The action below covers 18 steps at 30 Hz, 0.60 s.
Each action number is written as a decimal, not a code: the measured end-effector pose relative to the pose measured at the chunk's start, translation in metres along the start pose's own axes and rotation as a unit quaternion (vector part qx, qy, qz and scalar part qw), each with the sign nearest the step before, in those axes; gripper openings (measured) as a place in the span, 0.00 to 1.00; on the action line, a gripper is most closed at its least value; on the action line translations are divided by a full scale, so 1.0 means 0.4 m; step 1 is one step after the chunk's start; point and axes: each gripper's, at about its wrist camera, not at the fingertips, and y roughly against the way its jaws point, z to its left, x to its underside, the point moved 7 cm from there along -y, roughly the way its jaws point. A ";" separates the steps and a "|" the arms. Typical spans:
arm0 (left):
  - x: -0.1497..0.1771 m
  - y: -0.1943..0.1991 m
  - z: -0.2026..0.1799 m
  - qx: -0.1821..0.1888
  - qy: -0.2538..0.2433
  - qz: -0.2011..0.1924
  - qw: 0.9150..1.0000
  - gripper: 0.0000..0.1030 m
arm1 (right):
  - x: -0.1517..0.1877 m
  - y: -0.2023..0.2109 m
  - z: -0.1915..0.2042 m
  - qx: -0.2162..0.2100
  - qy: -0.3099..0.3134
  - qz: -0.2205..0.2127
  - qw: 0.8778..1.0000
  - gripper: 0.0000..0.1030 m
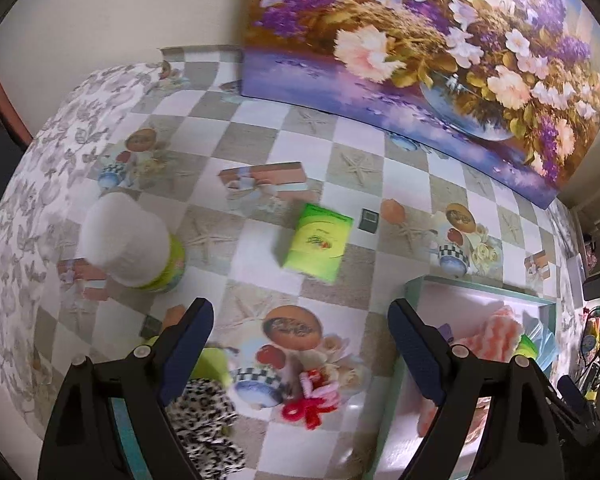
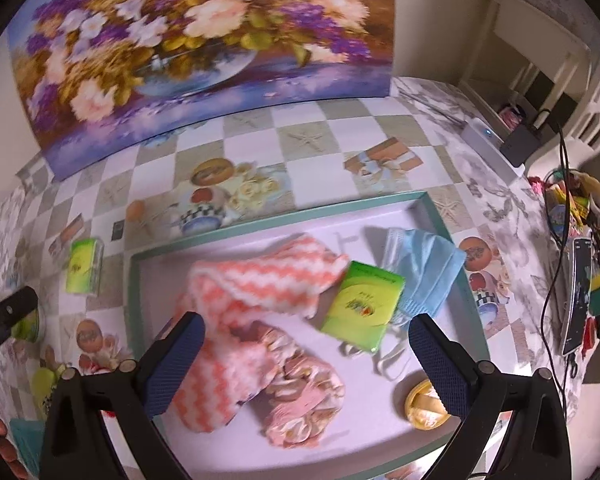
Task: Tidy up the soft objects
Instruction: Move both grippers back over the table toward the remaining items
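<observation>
A teal-rimmed tray (image 2: 424,200) holds a pink-and-white zigzag cloth (image 2: 260,280), a peach scrunchie (image 2: 300,404), a green tissue pack (image 2: 360,308), a blue face mask (image 2: 424,264) and a yellow disc (image 2: 424,404). My right gripper (image 2: 306,344) is open and empty above the tray. My left gripper (image 1: 300,340) is open and empty above the table. Below it lie a leopard-print cloth (image 1: 204,428), a red and pink hair tie (image 1: 312,400) and a lime-green soft item (image 1: 212,364). A second green tissue pack (image 1: 318,240) and a white roll (image 1: 124,240) lie farther off.
A flower painting (image 1: 440,60) leans on the wall at the table's back. The tray's corner (image 1: 416,284) sits to the right of my left gripper. A phone (image 2: 578,292), cables and clutter lie at the table's right edge.
</observation>
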 end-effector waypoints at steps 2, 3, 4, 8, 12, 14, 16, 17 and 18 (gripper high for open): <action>0.004 0.008 0.015 0.001 0.004 0.000 1.000 0.87 | 0.011 0.007 0.018 -0.001 0.011 0.001 1.000 1.00; 0.007 0.013 0.023 0.000 0.007 -0.001 1.000 0.87 | 0.017 0.009 0.026 -0.002 0.015 0.001 1.000 1.00; 0.010 0.017 0.030 0.000 0.009 -0.001 1.000 0.87 | 0.024 0.011 0.035 -0.002 0.020 0.002 1.000 1.00; 0.029 0.038 0.058 0.001 0.017 -0.006 1.000 0.87 | 0.054 0.017 0.071 -0.010 0.038 0.009 0.999 1.00; 0.055 0.056 0.083 -0.004 0.015 -0.008 1.000 0.87 | 0.081 0.032 0.109 -0.021 0.054 0.009 0.998 1.00; 0.063 0.070 0.099 -0.001 0.021 -0.012 1.000 0.87 | 0.093 0.038 0.122 -0.023 0.059 0.008 0.998 1.00; 0.068 0.088 0.113 0.006 0.029 -0.021 0.999 0.87 | 0.114 0.047 0.143 -0.030 0.068 0.009 0.997 1.00; 0.071 0.098 0.123 0.007 0.033 -0.026 0.999 0.87 | 0.122 0.049 0.150 -0.032 0.072 0.010 0.997 1.00; 0.076 0.104 0.131 0.007 0.035 -0.028 0.999 0.87 | 0.132 0.051 0.161 -0.036 0.079 0.012 0.996 1.00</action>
